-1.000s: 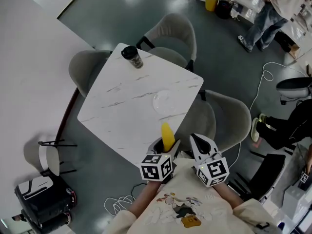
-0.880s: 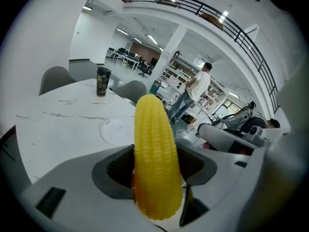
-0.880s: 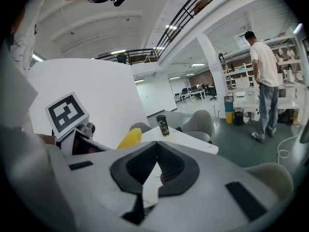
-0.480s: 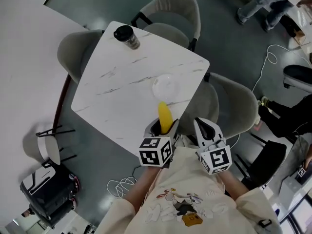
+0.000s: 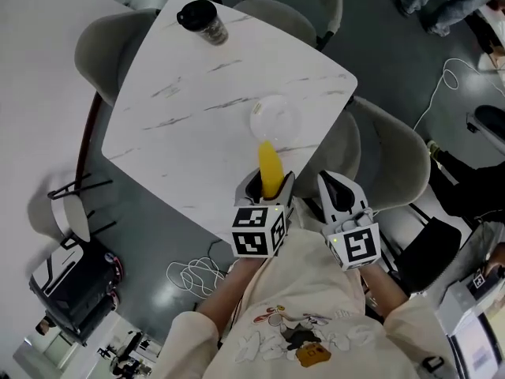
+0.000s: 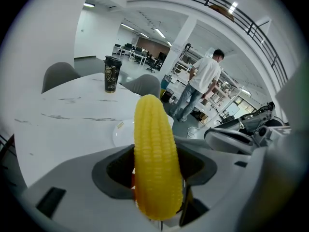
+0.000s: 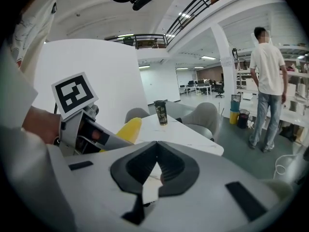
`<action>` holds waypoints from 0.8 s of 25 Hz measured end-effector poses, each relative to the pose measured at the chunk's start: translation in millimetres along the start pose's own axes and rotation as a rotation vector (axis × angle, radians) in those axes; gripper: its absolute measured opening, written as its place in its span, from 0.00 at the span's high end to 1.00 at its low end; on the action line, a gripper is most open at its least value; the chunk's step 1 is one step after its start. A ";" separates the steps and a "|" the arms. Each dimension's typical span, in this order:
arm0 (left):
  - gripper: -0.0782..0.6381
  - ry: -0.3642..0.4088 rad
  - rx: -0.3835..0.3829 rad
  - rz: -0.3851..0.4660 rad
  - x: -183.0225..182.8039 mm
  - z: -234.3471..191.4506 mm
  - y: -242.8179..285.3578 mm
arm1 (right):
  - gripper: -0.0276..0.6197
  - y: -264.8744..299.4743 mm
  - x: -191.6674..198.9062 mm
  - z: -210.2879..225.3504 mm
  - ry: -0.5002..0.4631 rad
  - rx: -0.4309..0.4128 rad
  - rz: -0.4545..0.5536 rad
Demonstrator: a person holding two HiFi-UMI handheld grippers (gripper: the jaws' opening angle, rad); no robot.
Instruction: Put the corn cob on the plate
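Yellow and ribbed, the corn cob [image 5: 270,168] stands out from the left gripper [image 5: 267,192], whose jaws pinch its thick near end while most of its length points far, towards the plate [image 5: 278,115]. The cob's tip sits just short of the plate's near rim in the head view; how high it hangs above the marble-look table [image 5: 189,85] is hard to judge from that steep angle. The right gripper [image 5: 334,186] waits just to the right, off the table's near edge, its jaws pressed together with nothing between them.

The cob looks stiff and light, possibly a plastic model given its even sheen. Its rows of kernels should give the jaws some bite, but the round, tapered body could pivot in a two-point pinch or roll once let go. The present hold at the thick end looks sound for a short carry. The plate appears thin and pale, likely light enough to slide if nudged, so the cob wants lowering flat onto its middle, not dropping. A dark cup [image 5: 202,19] stands at the table's far left corner, well apart from the work.
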State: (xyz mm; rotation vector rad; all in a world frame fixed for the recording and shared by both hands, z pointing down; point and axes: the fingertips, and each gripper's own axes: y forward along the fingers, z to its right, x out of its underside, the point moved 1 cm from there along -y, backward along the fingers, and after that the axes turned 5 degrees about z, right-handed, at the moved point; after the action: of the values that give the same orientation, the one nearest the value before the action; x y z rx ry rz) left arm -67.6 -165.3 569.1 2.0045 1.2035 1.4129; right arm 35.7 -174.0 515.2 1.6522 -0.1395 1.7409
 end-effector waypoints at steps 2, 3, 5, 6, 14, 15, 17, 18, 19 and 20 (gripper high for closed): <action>0.53 -0.007 -0.005 -0.007 1.5 -6.0 7.7 | 0.95 9.4 2.7 -3.9 0.003 -0.020 -0.009; 0.53 -0.011 -0.008 -0.010 1.8 -9.4 12.1 | 0.95 14.6 3.6 -5.4 0.007 -0.028 -0.010; 0.53 -0.019 -0.016 -0.017 1.9 -16.6 21.4 | 0.95 24.7 5.1 -6.1 0.008 -0.037 -0.012; 0.53 -0.027 -0.018 -0.021 1.6 -20.0 26.5 | 0.95 29.5 5.9 -5.8 0.010 -0.039 -0.015; 0.53 -0.078 -0.049 -0.034 -8.8 -50.0 67.5 | 0.95 65.9 18.2 -3.2 -0.019 -0.085 -0.041; 0.53 -0.080 -0.048 -0.038 -8.8 -52.9 71.8 | 0.95 69.5 21.3 -2.5 -0.025 -0.088 -0.046; 0.53 -0.084 -0.043 -0.052 -8.0 -58.5 79.4 | 0.95 77.1 26.4 -1.1 -0.034 -0.087 -0.051; 0.53 -0.080 -0.043 -0.059 -7.3 -61.2 82.8 | 0.95 81.0 28.0 -0.3 -0.037 -0.085 -0.048; 0.53 -0.075 -0.045 -0.067 -6.3 -63.4 85.9 | 0.95 84.5 29.9 0.6 -0.043 -0.084 -0.048; 0.53 -0.070 -0.048 -0.074 -5.2 -65.3 89.1 | 0.95 87.9 32.2 1.6 -0.050 -0.083 -0.051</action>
State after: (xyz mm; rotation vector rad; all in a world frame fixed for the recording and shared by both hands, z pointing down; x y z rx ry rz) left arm -90.3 -227.6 657.6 1.9400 1.1902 1.3125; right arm -9.2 -225.9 578.9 1.6266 -0.1890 1.6350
